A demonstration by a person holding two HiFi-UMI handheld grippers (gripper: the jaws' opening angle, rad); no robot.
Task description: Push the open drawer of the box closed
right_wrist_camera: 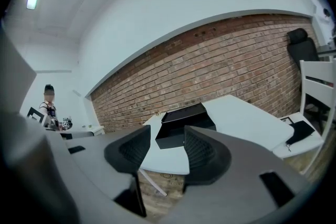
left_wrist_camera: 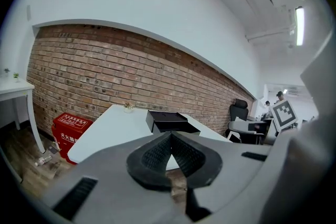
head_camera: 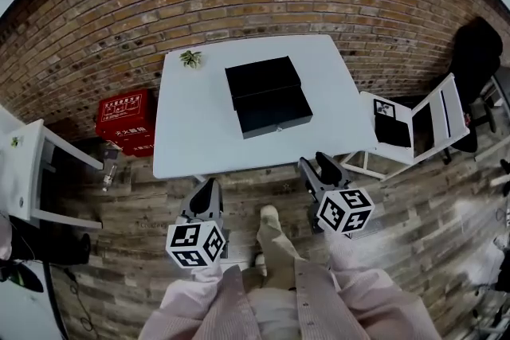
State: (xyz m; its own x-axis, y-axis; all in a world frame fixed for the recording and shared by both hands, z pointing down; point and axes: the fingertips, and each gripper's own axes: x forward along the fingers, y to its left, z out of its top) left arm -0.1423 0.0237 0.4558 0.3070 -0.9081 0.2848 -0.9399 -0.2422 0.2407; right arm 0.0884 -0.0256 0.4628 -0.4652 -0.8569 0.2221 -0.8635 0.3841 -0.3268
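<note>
A black box lies on the white table, and its drawer is pulled out toward me. The same box shows in both gripper views, with the drawer open toward the camera in the right one. My left gripper hangs below the table's near edge, jaws shut and empty; the pads meet in the left gripper view. My right gripper is held just off the near right edge, open and empty. Neither touches the box.
A small potted plant stands at the table's far left corner. A red crate sits on the floor left of the table. A white chair holding a dark item stands on the right; a white side table on the left. A brick wall lies behind.
</note>
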